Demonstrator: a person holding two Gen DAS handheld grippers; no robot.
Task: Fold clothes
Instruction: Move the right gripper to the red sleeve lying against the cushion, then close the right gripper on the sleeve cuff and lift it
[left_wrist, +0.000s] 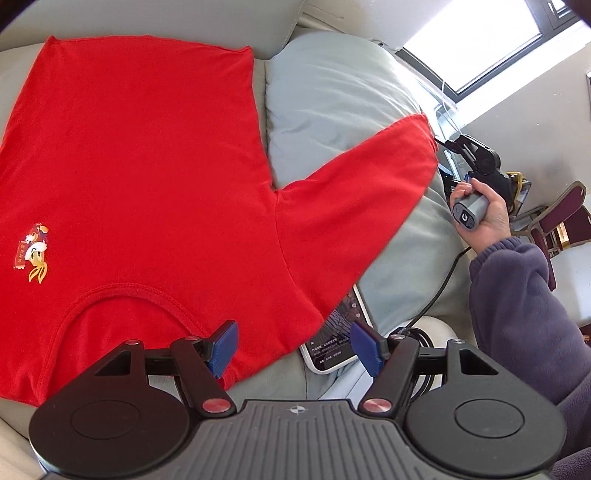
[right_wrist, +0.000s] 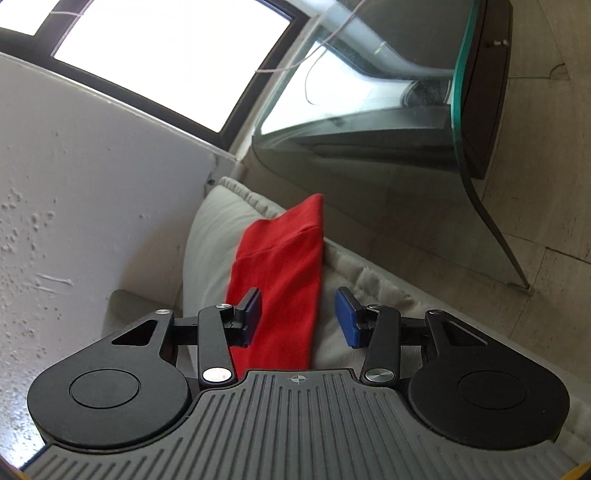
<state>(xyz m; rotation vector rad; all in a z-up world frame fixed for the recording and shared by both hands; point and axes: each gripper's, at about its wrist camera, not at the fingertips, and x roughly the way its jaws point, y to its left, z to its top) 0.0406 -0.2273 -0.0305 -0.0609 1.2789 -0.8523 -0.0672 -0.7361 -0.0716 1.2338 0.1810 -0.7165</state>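
Left wrist view: the left gripper (left_wrist: 293, 349) has its blue-padded jaws apart and empty, poised just over the near shoulder of the red cotton T-shirt (left_wrist: 140, 173), beside its round neckline. From there the shirt runs away from the jaws: collar near, hem far, so its long axis lies along the line of the fingers. It is spread flat, print side up, on a pale cushioned sofa (left_wrist: 22, 66). One red short sleeve (left_wrist: 354, 206) sticks out to the right, across a grey-blue pillow (left_wrist: 332, 92), and its shoulder covers part of a white-cased smartphone (left_wrist: 340, 332).

Right wrist view: the right gripper (right_wrist: 298, 317) also has its jaws apart and holds nothing; the sleeve's cuff end lies straight ahead between the fingers, lengthwise to them. A glass-topped side table (right_wrist: 461, 110) stands beyond on the floor.

By my judgement the right gripper is much nearer the outstretched sleeve, the left nearer the collar and shoulder; both sit on the shirt's right half.
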